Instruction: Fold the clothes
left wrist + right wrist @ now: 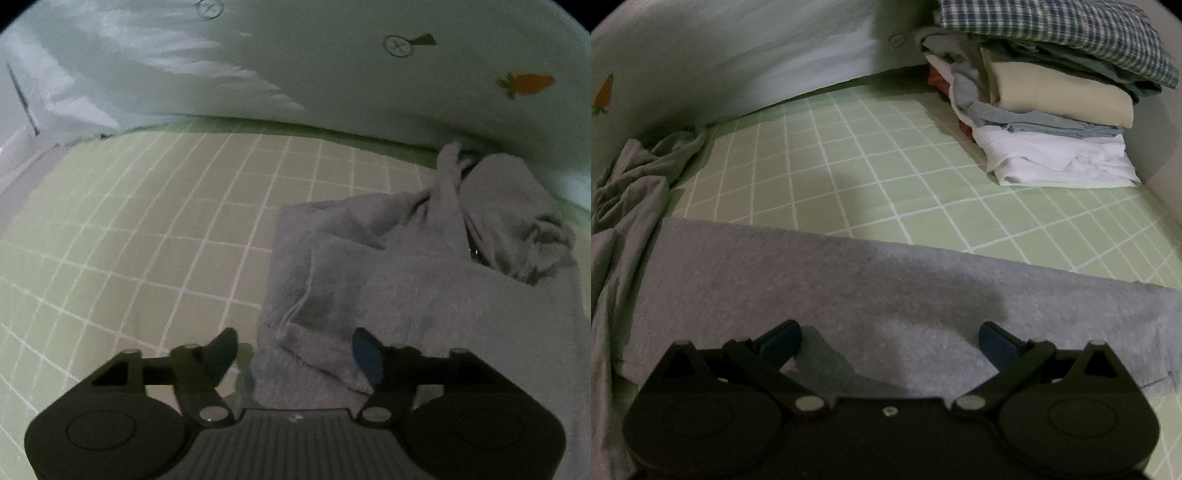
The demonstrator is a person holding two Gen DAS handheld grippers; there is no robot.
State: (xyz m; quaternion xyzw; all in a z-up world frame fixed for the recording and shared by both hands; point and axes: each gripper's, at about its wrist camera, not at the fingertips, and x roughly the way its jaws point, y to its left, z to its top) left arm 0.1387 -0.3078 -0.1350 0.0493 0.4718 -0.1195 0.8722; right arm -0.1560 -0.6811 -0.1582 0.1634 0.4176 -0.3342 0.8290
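Observation:
A grey hooded garment [424, 288] lies on a green checked sheet [147, 229], its body flattened and its hood [517, 221] bunched at the far end against the padded wall. My left gripper [295, 354] stands open just above the garment's near left edge. Cloth lies under the gap and neither pad presses on it. In the right wrist view the same garment [812, 280] shows a straight folded edge across the frame, with a crumpled part [631, 177] at the left. My right gripper [890, 343] hangs open over the flat grey cloth, holding nothing.
A stack of folded clothes [1052, 122], topped by a blue checked piece, stands at the far right of the sheet [868, 166]. A pale padded wall with a carrot print [528, 84] runs along the back. Bare sheet lies left of the garment.

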